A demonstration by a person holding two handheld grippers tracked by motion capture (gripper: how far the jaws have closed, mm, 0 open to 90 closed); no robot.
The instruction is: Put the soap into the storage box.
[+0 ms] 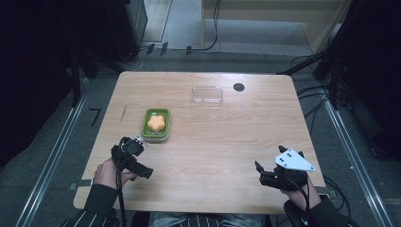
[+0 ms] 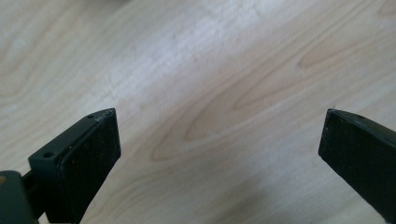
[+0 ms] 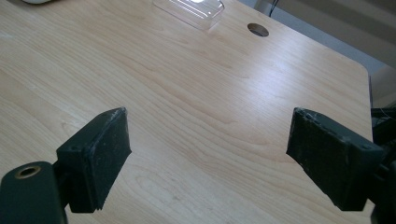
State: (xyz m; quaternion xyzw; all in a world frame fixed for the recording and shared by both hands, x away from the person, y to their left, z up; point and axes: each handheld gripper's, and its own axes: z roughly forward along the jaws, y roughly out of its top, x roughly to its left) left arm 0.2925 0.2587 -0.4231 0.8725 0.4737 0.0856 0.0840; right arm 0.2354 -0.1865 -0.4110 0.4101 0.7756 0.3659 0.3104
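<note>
A green tray (image 1: 165, 129) lies left of the table's middle and holds an orange flower-shaped piece (image 1: 156, 123). A clear plastic box (image 1: 207, 94) sits toward the far edge, and it appears again at the top of the right gripper view (image 3: 189, 8). My left gripper (image 1: 136, 158) is near the front left, just short of the tray. It is open over bare wood (image 2: 219, 135). My right gripper (image 1: 268, 160) is near the front right, open with nothing between its jaws (image 3: 208, 135), and it faces the clear box from far off.
The wooden table (image 1: 227, 137) has a round cable hole (image 1: 239, 87) beside the clear box, also in the right gripper view (image 3: 258, 29). Cables and dark stands surround the table on the floor. Bare wood lies between the two grippers.
</note>
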